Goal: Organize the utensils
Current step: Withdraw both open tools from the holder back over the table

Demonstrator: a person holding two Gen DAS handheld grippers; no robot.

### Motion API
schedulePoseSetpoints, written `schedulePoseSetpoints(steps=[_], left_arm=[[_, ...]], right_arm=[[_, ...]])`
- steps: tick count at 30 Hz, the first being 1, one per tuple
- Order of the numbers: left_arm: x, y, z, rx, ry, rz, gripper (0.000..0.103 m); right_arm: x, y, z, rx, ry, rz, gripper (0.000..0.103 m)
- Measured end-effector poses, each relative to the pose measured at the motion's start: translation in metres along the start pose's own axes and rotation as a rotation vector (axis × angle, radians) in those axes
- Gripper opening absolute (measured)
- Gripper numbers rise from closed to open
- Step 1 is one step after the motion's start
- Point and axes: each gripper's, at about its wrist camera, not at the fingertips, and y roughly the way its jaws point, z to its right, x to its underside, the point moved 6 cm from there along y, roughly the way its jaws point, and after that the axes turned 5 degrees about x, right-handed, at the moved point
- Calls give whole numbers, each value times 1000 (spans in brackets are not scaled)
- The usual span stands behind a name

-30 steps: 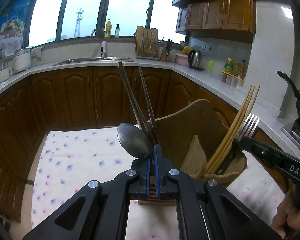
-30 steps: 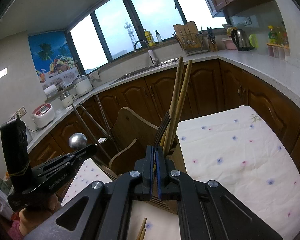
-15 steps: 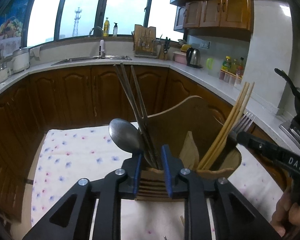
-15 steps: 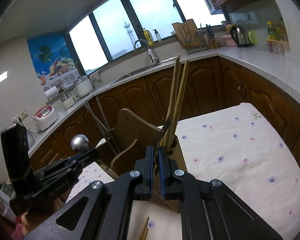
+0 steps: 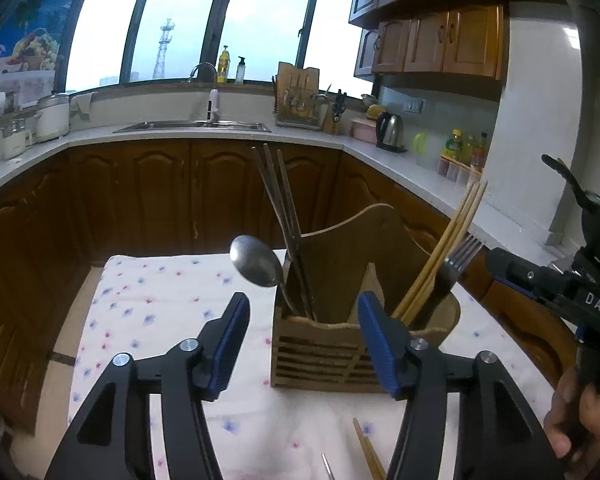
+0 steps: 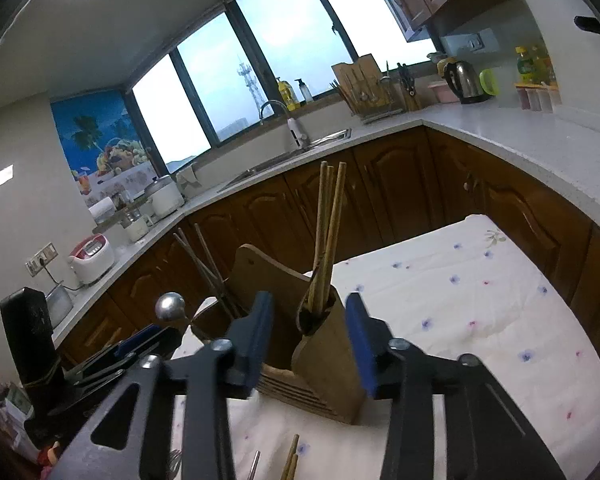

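**Wooden holder loaded, both grippers released**

Wooden utensil holder stands on the flowered cloth. Spoon and dark chopsticks occupy one compartment, bamboo chopsticks and fork another. Left gripper and right gripper have just been opening; nothing is clamped between either's pads.

The loose chopsticks on the cloth are cut off by the picture's lower edge.

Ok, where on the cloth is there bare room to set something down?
Free: the cloth left of the wooden holder, and the wide stretch to its right. Crowded: the near edge, where loose chopsticks and a metal utensil tip lie.
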Motion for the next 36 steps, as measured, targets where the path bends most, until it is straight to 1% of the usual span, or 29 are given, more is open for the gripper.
schedulePoseSetpoints(steps=[2, 4, 6, 8, 10, 13, 14, 16, 18, 23, 27, 32, 36], left_arm=[[4, -5, -2, -10, -7, 0, 66], [7, -11, -4, -9, -15, -6, 71], [10, -18, -4, -15, -17, -4, 79], [15, -26, -5, -26, -15, 0, 80], [20, -33, -7, -28, -24, -3, 80], [28, -46, -11, -32, -60, -7, 85], [30, -51, -13, -34, -73, -6, 88], [35, -62, -16, -36, -93, -4, 89], [41, -73, -21, -38, -111, -2, 92], [53, -101, -24, -49, -152, 9, 98], [62, -116, -25, -57, -162, 5, 99], [69, -135, -21, -96, -138, -14, 99], [73, -155, -15, -106, -116, 4, 99]], right_arm=[[2, -4, -2, -7, -3, 7, 49], [3, -8, -3, -10, -2, 20, 58], [4, -13, -5, -29, 0, 28, 73], [6, -18, -8, -42, -3, 38, 80], [7, -21, -10, -49, -5, 42, 81], [10, -27, -9, -54, 9, 46, 83], [11, -30, -9, -57, 15, 45, 85], [14, -34, -9, -57, 20, 45, 87], [17, -39, -12, -60, 19, 46, 92], [32, -52, -16, -66, 11, 37, 97], [44, -62, -13, -65, 28, 30, 100], [60, -77, -13, -67, 41, 23, 101], [69, -91, -15, -61, 28, 26, 101]])
